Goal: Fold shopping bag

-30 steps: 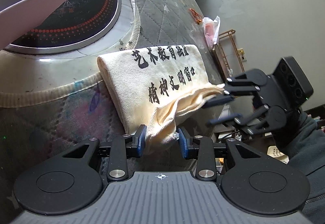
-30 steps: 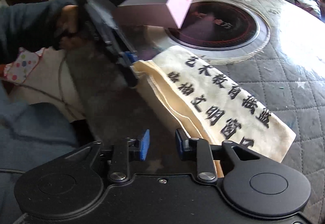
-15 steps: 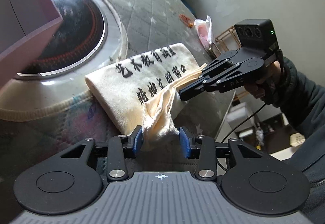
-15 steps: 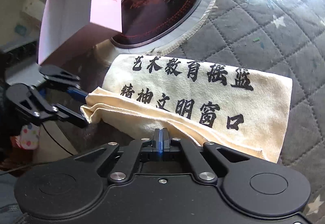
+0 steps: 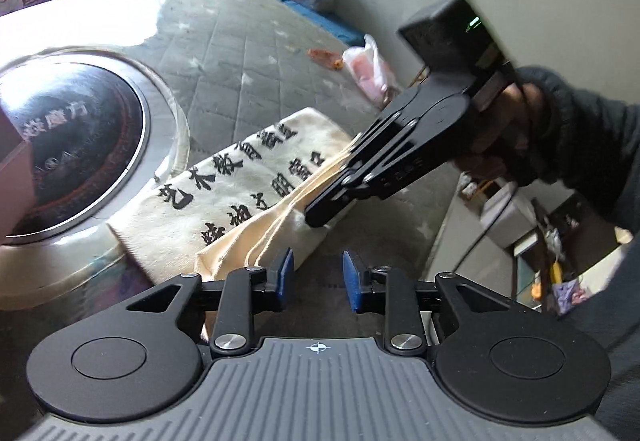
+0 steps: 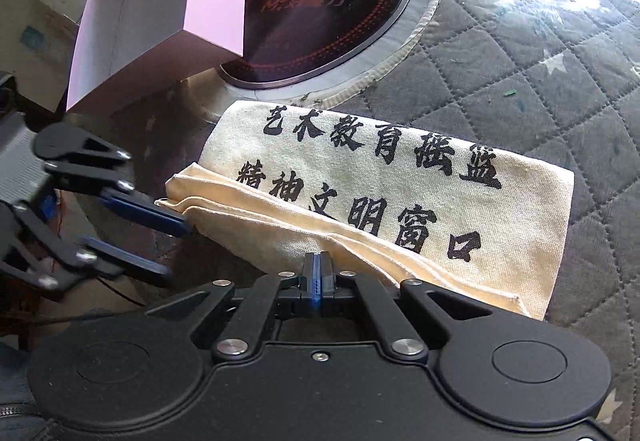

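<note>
A cream canvas shopping bag with black printed characters lies folded into a strip on the quilted table cover. Its loose layers and straps bunch along the near edge. My right gripper is shut with that loose edge pinched at its tips. In the left wrist view the right gripper presses down on the bag from the right. My left gripper is open with nothing between its pads; the bag's corner lies just outside its left finger. The left gripper shows one finger touching that corner.
A pink box overhangs a round black hob set in the table behind the bag. The table's edge runs close along the bag's near side. A person's sleeve and hand hold the right gripper. A plastic bag lies at the far edge.
The right gripper came in open, then shut on the bag's loose edge. The bag's corner, earlier between the open left fingers, now lies outside the left finger.
</note>
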